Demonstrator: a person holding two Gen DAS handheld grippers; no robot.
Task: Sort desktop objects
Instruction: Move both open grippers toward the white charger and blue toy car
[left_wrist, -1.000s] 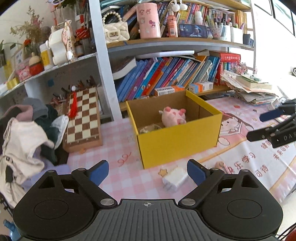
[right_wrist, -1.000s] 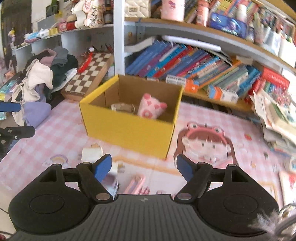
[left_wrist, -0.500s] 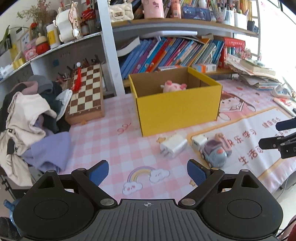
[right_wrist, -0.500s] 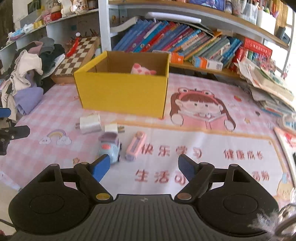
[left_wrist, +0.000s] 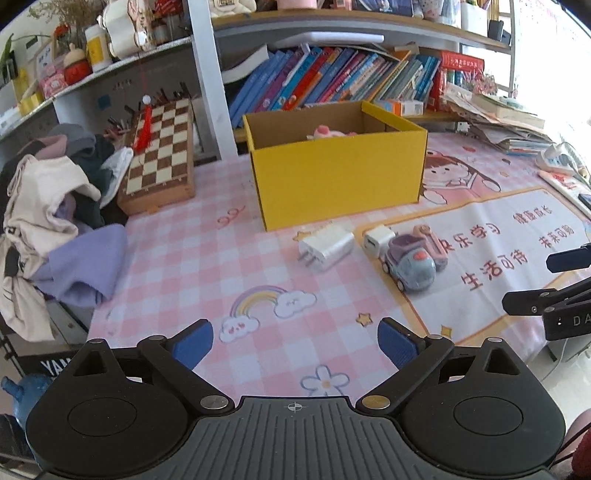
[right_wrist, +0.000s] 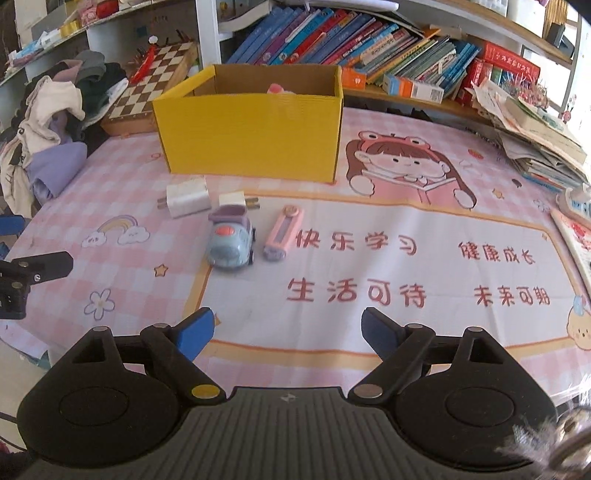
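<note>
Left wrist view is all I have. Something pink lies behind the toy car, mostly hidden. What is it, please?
Observer: It is a long pink gadget with a narrow window down its middle. It lies flat on the mat beside the toy car and seems not to touch it.
Operator: And the small white charger near the car, where do its prongs point?
Observer: The prongs of the small charger lie level and point sideways, toward the far end of the pink gadget.
</note>
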